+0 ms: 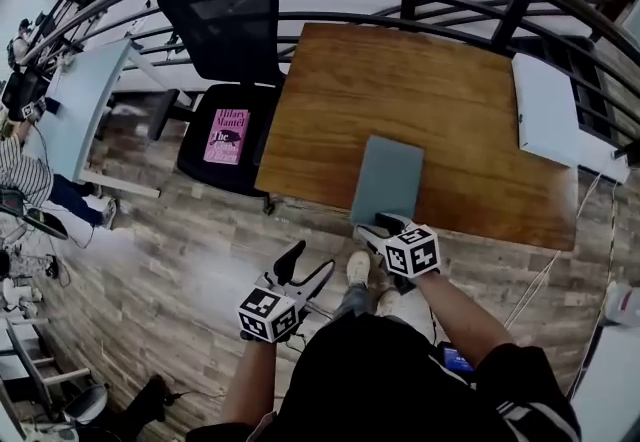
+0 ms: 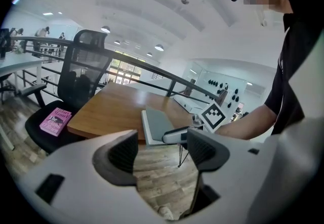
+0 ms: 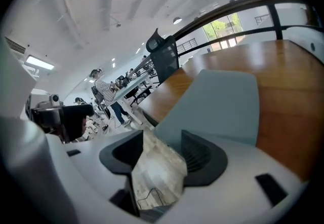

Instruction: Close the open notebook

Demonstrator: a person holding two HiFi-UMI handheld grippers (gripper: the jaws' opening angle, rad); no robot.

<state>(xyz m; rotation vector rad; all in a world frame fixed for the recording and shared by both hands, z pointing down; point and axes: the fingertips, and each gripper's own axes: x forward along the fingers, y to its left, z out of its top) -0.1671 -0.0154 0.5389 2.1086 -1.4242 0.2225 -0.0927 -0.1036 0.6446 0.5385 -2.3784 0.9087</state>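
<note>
I find the slate-grey rectangular notebook (image 1: 388,180) lying flat and shut, plain cover up, on the brown wooden table (image 1: 420,80), at its near edge. Its long axis runs from that edge toward the table's far side, barely skewed. My right gripper (image 1: 375,230) is just beside the notebook's near short end, jaws spread, nothing between them. My left gripper (image 1: 308,265) hangs over the wood-plank floor (image 1: 180,250), jaws spread, empty.

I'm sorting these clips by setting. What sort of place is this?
Probably an open-plan office: a wooden desk with a notebook on it, a black mesh office chair beside it, and more tables with people beyond.
</note>
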